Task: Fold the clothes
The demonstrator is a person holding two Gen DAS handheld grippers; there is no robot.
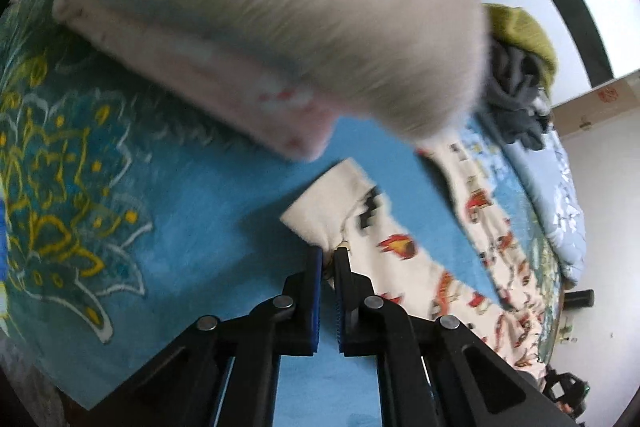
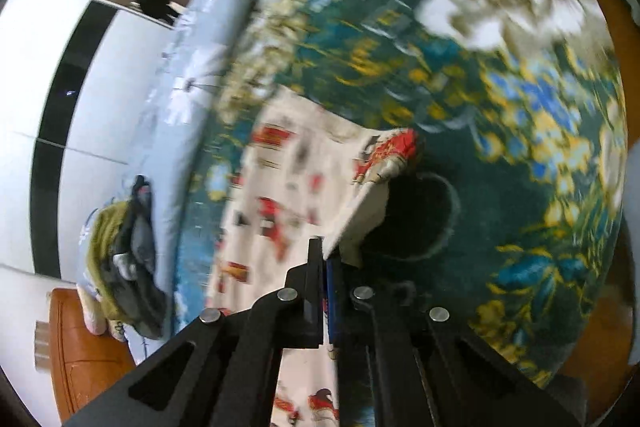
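Pinching a corner each, both claws have hold of the same cream garment [image 1: 404, 251] printed with red vehicles, and that garment serves as the landmark for everything else. At the garment's near edge the left claw [image 1: 328, 253] is closed on a plain cream corner of the cloth, jaws nearly together with fabric between them. At another corner, the right claw [image 2: 325, 247] is likewise clamped on an edge that stands up from its tips, with a red-printed flap [image 2: 390, 155] curling over just beyond. Under the garment lies the bed's blue and green floral cover [image 1: 80, 187], and the cloth spreads away across it from both claws. Above the garment in the left view hangs a large pale blurred mass [image 1: 260, 15] (whether it is a folded part of the same piece or another item I cannot tell). Beyond the garment's far end sits a heap of olive and grey clothes [image 1: 520, 67] against the pale quilt [image 1: 560, 195]. The cloth looks light, thin and limp: it will sag between the two holds, slide easily over the cover, and crease wherever it is laid. Corners and hems are probably the best places to grip, since they keep an edge taut, whereas a mid-panel pinch would likely bunch the layers. Blur suggests quick motion, so a slipped corner seems the main risk.
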